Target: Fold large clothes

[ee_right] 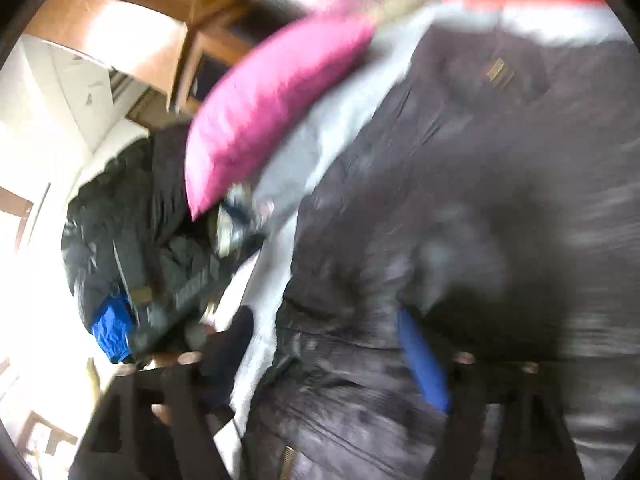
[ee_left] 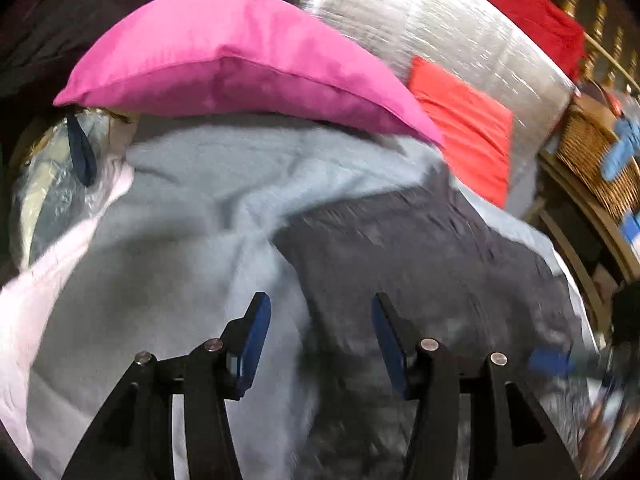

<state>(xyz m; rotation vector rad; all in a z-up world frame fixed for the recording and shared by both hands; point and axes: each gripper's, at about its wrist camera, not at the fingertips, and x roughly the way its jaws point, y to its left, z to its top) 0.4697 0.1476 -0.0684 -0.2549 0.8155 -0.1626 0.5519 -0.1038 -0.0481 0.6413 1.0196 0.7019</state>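
A dark grey padded jacket (ee_left: 420, 248) lies on a pale blue-grey blanket (ee_left: 192, 200) on the bed. My left gripper (ee_left: 320, 320) is open and empty, hovering above the jacket's left edge where it meets the blanket. In the right wrist view the jacket (ee_right: 460, 160) fills the right side, strongly blurred. My right gripper (ee_right: 324, 344) is wide open close over the jacket's lower part; one blue pad (ee_right: 424, 360) shows, the left finger is dark and blurred.
A pink pillow (ee_left: 240, 68) lies at the blanket's far edge, a red folded cloth (ee_left: 464, 128) and silver mat (ee_left: 420, 20) beyond. A wicker basket (ee_left: 592, 152) stands right. A pile of dark clothes (ee_right: 140, 248) lies left in the right wrist view.
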